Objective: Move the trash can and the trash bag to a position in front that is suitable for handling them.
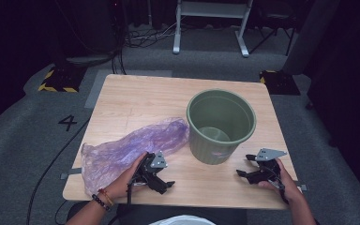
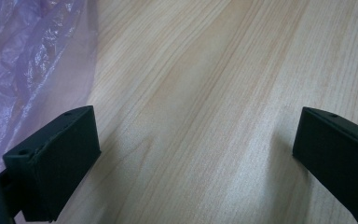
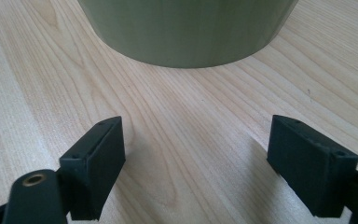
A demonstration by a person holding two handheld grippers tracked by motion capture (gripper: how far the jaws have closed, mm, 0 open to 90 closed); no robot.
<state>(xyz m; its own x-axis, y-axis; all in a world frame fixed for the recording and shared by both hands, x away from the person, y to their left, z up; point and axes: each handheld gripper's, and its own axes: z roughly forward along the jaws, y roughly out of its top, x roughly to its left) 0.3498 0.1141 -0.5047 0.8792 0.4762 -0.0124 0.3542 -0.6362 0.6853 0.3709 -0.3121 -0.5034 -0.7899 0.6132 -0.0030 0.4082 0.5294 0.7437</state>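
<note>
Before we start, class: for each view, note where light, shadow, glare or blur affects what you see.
High view: the table is lit, the floor around it dark. Left gripper view: the purple plastic bag shows white glints, and the near jaws look soft. Right gripper view: the green bucket casts a soft shadow on the wood, and its wall is slightly blurred.

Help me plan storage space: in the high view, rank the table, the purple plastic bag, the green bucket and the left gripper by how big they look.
1. Table
2. Purple plastic bag, spread flat, and green bucket: they look about alike, so I won't rank one over the other.
3. Left gripper, clearly smallest.
</note>
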